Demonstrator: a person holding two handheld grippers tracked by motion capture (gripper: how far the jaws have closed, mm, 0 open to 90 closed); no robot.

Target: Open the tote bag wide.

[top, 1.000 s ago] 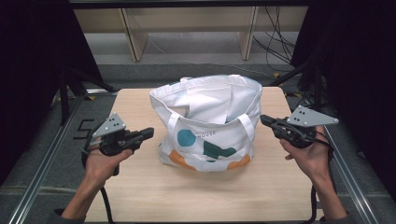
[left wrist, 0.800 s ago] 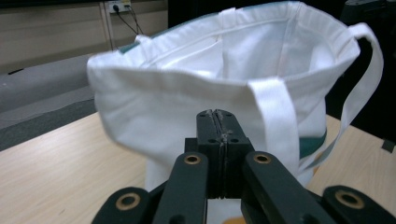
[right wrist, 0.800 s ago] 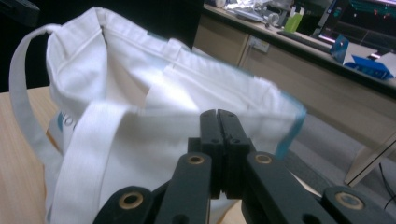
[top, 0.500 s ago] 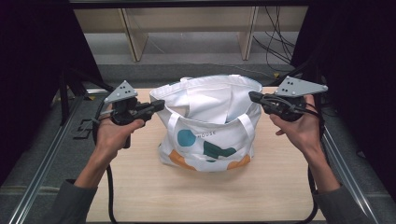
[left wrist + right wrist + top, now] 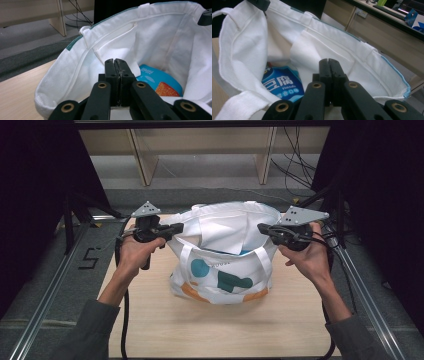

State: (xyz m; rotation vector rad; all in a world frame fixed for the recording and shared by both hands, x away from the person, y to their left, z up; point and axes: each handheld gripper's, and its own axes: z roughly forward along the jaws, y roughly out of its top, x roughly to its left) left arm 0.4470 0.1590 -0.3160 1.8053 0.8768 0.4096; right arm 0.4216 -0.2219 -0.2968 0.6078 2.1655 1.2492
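The white tote bag (image 5: 225, 252) stands upright at the centre of the table (image 5: 150, 320), mouth open. The left tool (image 5: 176, 227) sits at the bag's 9 o'clock rim and the right tool (image 5: 261, 227) at its 3 o'clock rim. Both tools have their jaws pressed together; the left gripper view (image 5: 116, 62) and the right gripper view (image 5: 329, 62) each show the jaws meeting with no cloth visibly caught between the tips, so whether either one pinches the rim lower down cannot be told. Inside the bag, at the bottom, lies a blue packet (image 5: 280, 86). Risks, as a judgement: if the tools pull outward without a hold on the rim, the mouth may fall closed over the packet. If one side is drawn harder than the other, the soft bag may tip or slide across the table. The near strap (image 5: 262, 265) hangs loose at 5 o'clock and may snag a tool. Readable markings: the packet bears white Chinese characters for tofu with small lettering beneath, too small to confirm. The bag front carries teal and orange shapes and a small printed word, illegible.
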